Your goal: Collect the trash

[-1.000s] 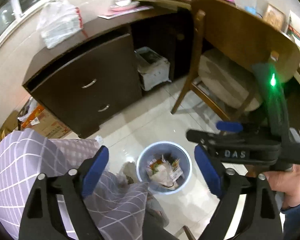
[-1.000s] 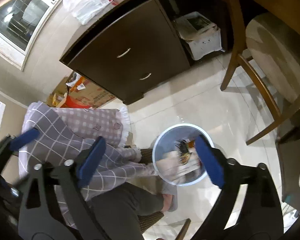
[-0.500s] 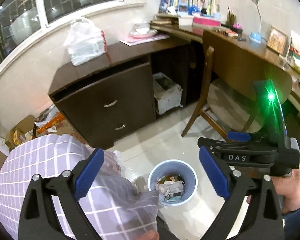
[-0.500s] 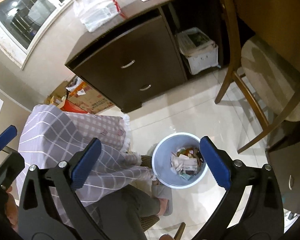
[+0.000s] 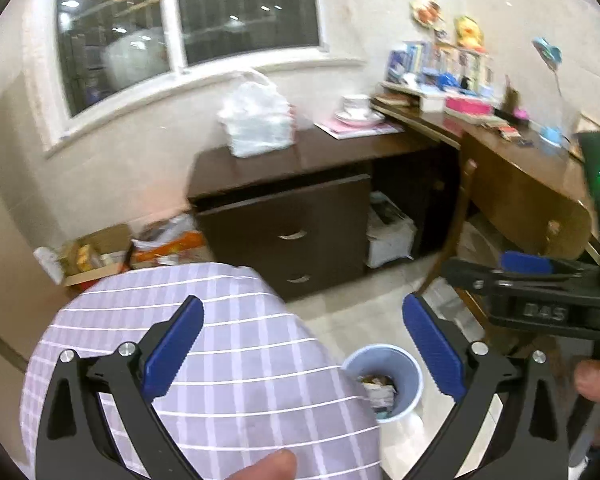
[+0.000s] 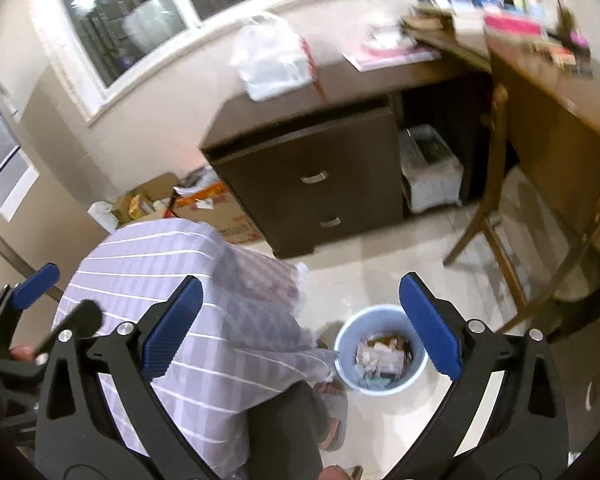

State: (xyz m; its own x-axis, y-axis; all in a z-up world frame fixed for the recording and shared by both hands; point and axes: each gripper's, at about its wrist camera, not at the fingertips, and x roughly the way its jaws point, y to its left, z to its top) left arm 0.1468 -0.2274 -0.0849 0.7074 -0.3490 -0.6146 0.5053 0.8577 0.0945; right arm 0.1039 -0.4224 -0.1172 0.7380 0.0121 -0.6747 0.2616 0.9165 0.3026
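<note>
A pale blue waste bin stands on the tiled floor with paper and wrapper trash inside. In the right wrist view the bin lies far below, between the fingers. My left gripper hangs high above the floor, its jaws opening and nothing between them. My right gripper is open wide and holds nothing. It also shows at the right edge of the left wrist view as the right gripper, held by a hand. The left gripper appears at the far left of the right wrist view.
A seat under a lilac checked cloth stands left of the bin. Behind are a dark drawer cabinet with a white plastic bag, cardboard boxes, a wooden chair and a cluttered desk. A slippered foot is beside the bin.
Both grippers have risen and tipped upward. The bin now looks smaller and lower in both views, and the window and wall have come into sight.
</note>
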